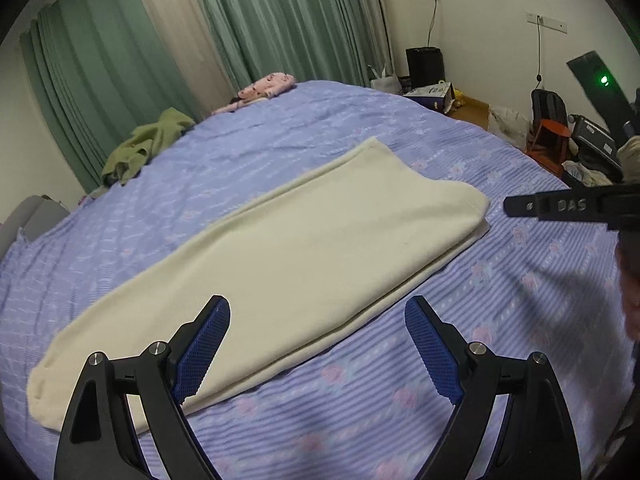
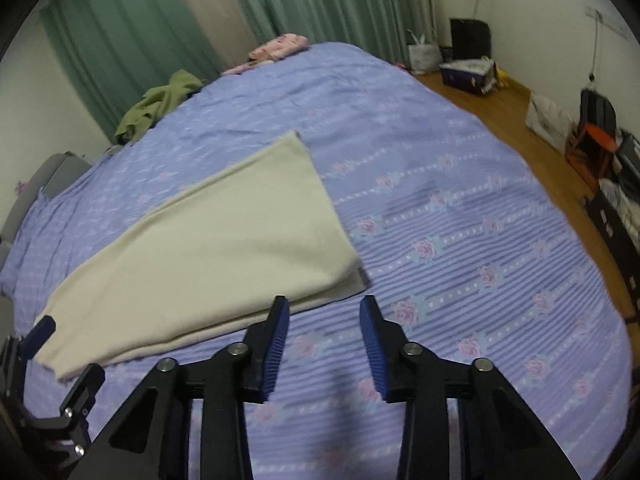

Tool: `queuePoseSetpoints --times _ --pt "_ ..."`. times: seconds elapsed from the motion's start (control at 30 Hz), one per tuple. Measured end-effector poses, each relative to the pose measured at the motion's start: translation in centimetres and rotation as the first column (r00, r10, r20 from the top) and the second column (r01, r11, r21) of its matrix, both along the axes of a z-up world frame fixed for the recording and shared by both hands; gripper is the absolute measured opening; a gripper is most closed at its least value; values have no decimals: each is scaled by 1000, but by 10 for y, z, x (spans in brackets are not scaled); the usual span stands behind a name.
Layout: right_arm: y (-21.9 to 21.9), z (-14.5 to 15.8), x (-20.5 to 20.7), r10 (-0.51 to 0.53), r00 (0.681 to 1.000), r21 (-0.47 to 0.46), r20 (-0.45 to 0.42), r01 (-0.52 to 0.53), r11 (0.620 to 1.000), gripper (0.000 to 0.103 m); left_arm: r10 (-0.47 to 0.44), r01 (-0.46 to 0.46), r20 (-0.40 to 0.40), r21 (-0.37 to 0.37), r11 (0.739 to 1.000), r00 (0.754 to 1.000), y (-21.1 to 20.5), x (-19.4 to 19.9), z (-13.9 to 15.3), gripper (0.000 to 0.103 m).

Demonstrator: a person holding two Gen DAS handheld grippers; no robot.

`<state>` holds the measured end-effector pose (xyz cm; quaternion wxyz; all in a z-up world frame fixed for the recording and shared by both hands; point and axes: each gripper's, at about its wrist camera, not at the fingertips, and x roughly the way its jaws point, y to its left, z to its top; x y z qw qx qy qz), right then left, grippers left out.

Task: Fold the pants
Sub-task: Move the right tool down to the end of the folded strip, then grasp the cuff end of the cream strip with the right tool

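Observation:
Cream pants [image 1: 280, 256] lie flat on the purple bedspread [image 1: 500, 320], folded lengthwise into one long strip that runs from near left to far right. They also show in the right wrist view [image 2: 208, 248]. My left gripper [image 1: 318, 312] is open and empty, held above the near edge of the pants. My right gripper [image 2: 324, 310] is open and empty, above the bedspread [image 2: 460, 220] just beside the pants' wide end. The right gripper's finger shows at the right in the left wrist view [image 1: 560, 206]. The left gripper shows at the lower left in the right wrist view [image 2: 60, 364].
A green garment [image 1: 144, 148] and a pink patterned cloth [image 1: 266, 86] lie at the bed's far edge by green curtains [image 1: 260, 20]. Wooden floor [image 2: 520, 120] runs along the right of the bed, with boxes, bags and a red stool [image 2: 592, 148].

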<state>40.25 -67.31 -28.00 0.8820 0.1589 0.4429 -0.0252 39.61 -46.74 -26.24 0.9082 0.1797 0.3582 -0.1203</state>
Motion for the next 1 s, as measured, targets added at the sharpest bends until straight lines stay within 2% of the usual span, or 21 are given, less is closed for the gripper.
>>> queuePoseSetpoints --times 0.13,0.3,0.5,0.6,0.7,0.8,0.93,1.0 --pt "-12 -28 18 -35 998 48 -42 37 998 32 -5 5 -28 -14 1000 1000 -19 13 -17 90" --pt "-22 -62 35 -58 991 132 -117 74 989 28 -2 0 -47 -40 999 999 -26 18 -20 90" --pt "-30 -73 43 -89 987 238 -132 119 964 28 23 -26 -56 -64 998 998 -24 26 -19 90" --pt "-30 -79 50 -94 985 244 -146 127 961 28 37 -43 -76 -73 996 996 -22 31 -21 90" --pt "-33 -81 57 -105 984 288 -147 144 947 30 47 -53 -77 -82 995 996 -20 33 -20 90" --pt "-36 -92 66 -88 982 349 -170 144 926 43 46 -53 -81 -83 995 996 -20 34 -19 90" --pt "-38 -95 60 -97 979 384 -177 160 910 45 36 -44 -89 -94 995 995 -18 33 -17 90" --pt "-39 -99 54 -112 973 421 -200 188 887 47 32 -41 -94 -96 994 995 -19 33 -17 90"
